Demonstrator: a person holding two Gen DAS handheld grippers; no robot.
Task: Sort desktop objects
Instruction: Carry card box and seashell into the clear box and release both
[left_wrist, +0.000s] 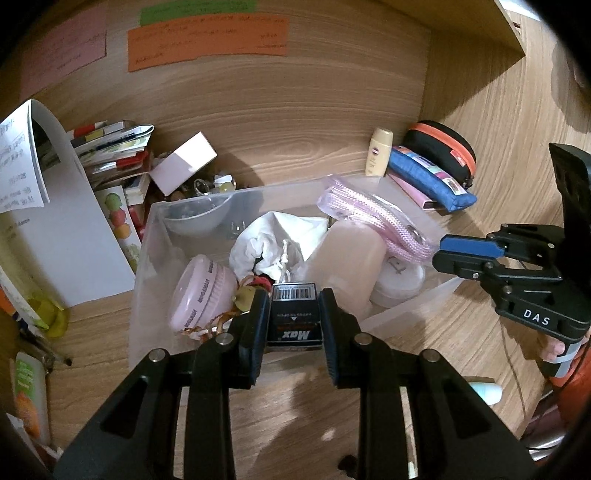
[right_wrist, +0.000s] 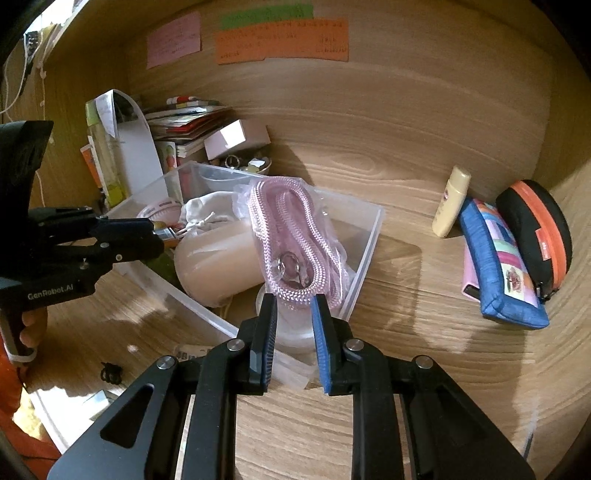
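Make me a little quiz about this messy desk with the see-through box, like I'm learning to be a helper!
1. True or false: the left tool grips a small black box with a barcode.
2. Which holds the bagged pink braided cord? A) clear plastic bin B) a wooden drawer
3. Fill in: the blue fabric pouch lies between the pale yellow bottle and the black ____ with the orange zip.

Key: 1 true; 2 A; 3 case.

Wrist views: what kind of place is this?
Most likely a home or dorm study desk set in a wooden alcove. Handwritten paper notes are stuck on the back panel, a heap of books fills the corner, and a clear bin holds personal odds and ends.
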